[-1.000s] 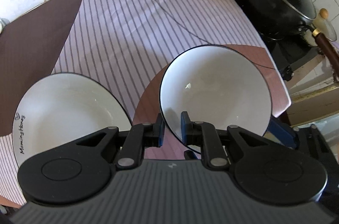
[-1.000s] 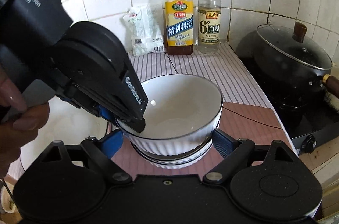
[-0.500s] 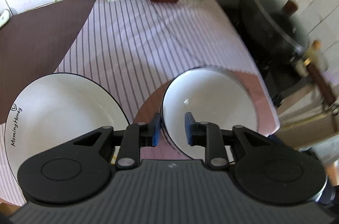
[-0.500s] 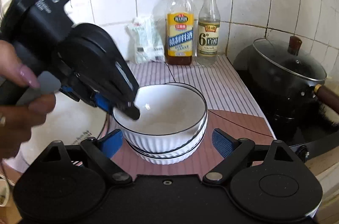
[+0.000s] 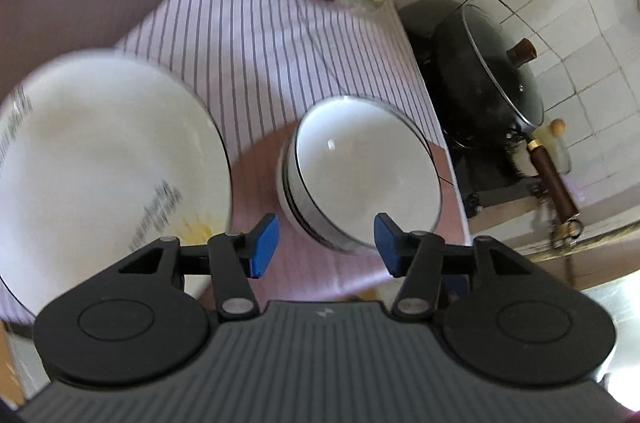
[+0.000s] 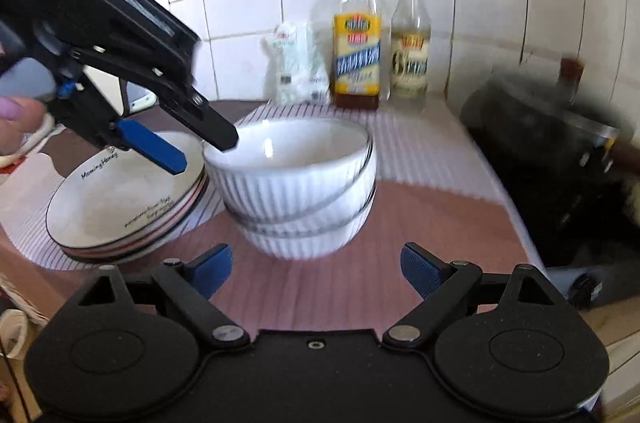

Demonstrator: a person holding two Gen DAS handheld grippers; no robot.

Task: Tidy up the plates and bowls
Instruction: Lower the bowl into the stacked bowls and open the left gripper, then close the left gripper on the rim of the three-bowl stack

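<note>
A stack of white ribbed bowls (image 6: 296,183) with dark rims stands on the brown mat (image 6: 420,223); the left wrist view shows the bowl stack (image 5: 360,175) from above. To its left lies a stack of white plates (image 6: 124,207), seen large and blurred as the plate stack (image 5: 108,159) from the left wrist. My left gripper (image 5: 326,245) hangs over the near-left rim of the top bowl, its jaws opening and pressing on nothing. From the right wrist, the left gripper (image 6: 200,151) has one fingertip close to that rim. My right gripper (image 6: 316,271) stands open in front of the bowls, holding nothing.
Two bottles (image 6: 356,31) (image 6: 410,35) and a white packet (image 6: 296,63) stand against the tiled wall. A black pot with a glass lid (image 5: 500,79) sits on a stove to the right, past the counter's edge. A striped cloth (image 5: 260,35) covers the counter.
The left gripper let go of the top bowl's rim and spread its jaws; the bowl now rests nested on the stack. Both grippers drew back from the bowls.
</note>
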